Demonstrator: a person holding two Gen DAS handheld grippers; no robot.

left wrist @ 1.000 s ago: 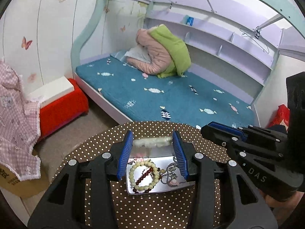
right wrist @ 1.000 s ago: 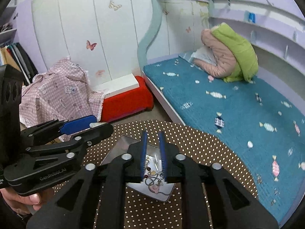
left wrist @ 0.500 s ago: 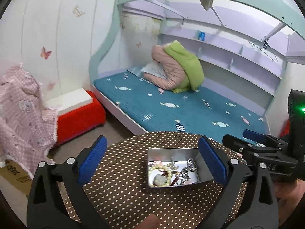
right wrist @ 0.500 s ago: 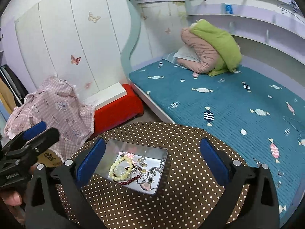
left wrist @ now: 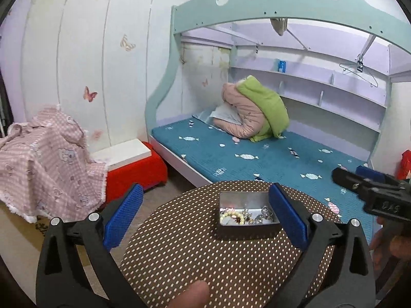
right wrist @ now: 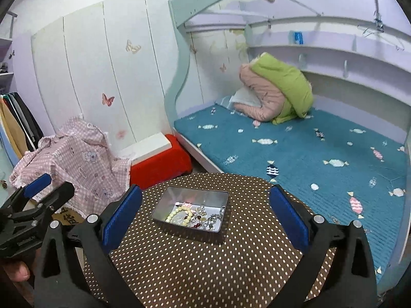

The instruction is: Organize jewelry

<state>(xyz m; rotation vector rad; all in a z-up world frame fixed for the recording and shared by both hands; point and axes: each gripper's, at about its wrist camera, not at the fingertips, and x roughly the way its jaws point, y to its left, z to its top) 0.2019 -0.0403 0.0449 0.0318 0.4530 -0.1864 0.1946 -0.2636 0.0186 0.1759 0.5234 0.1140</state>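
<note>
A metal tin [left wrist: 257, 197] [right wrist: 164, 204] sits on the round brown polka-dot table [left wrist: 195, 251] [right wrist: 231, 264]. Inside lie a pale bead bracelet [left wrist: 232, 215] [right wrist: 178, 214], dark red beads [right wrist: 196, 224] and silver chains [left wrist: 264, 213] [right wrist: 213, 220]. My left gripper [left wrist: 205, 217] is wide open and empty, held back above the table with the tin near its right finger. My right gripper [right wrist: 205, 217] is wide open and empty, with the tin between its fingers farther off. Each gripper shows at the edge of the other's view, right [left wrist: 370, 190] and left [right wrist: 38, 200].
A bunk bed with a blue mattress [left wrist: 257, 151] [right wrist: 308, 148] stands behind the table, with a pink and green quilt [left wrist: 254, 110]. A red stool with a white box [left wrist: 133, 164] and a pink checked cloth [left wrist: 41, 159] are on the left.
Both grippers opened wide and drew back and up from the tin. The jewelry stays in the tin, and the tin now looks smaller and farther away.
</note>
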